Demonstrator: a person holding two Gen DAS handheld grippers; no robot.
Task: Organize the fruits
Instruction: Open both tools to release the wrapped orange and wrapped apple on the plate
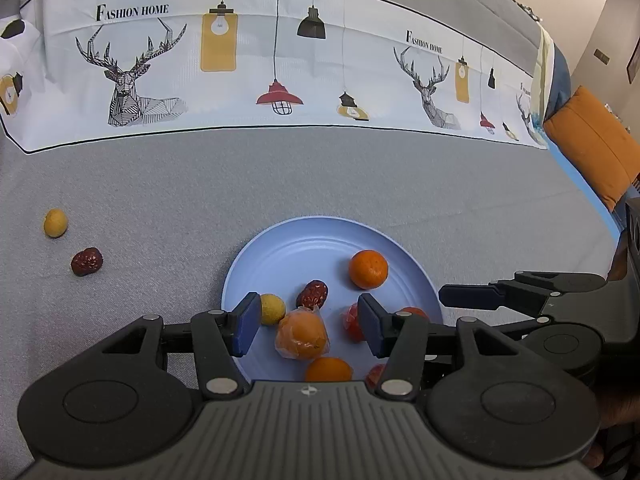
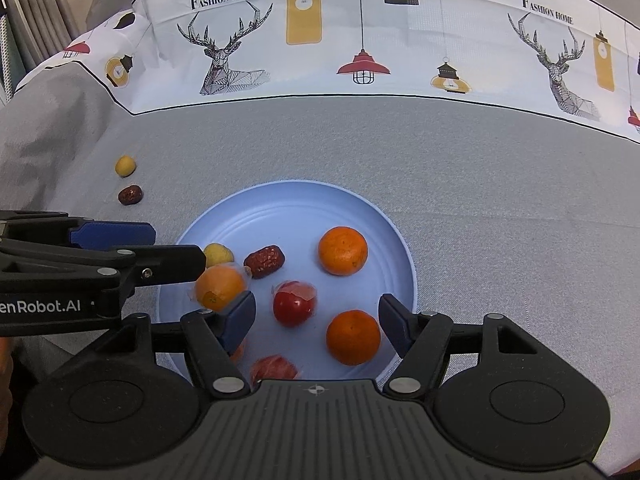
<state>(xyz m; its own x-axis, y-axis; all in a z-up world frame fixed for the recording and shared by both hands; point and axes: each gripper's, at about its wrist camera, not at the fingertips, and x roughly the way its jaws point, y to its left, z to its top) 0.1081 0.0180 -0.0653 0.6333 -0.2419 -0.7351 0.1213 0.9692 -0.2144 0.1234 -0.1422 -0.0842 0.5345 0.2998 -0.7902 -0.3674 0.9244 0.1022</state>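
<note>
Mostly done: blue plate (image 2: pixel 396 236) holds the bulk of the fruit, including three oranges, a wrapped orange (image 1: pixel 301 334), a red date, a small yellow fruit and a wrapped red fruit (image 2: pixel 293 307) (some more is hidden under the tools). Left gripper (image 1: pixel 308 328) and right gripper (image 2: pixel 316 320) both hover over the plate, jaws apart, gripping nothing. Left to do: yellow fruit (image 1: pixel 55 223) and date (image 1: pixel 87 261) sit on the grey cloth (image 1: pixel 360 184), well left of the plate.

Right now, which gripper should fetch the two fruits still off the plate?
Left. The yellow fruit and red date lie left of the plate, on the left gripper's side.
</note>
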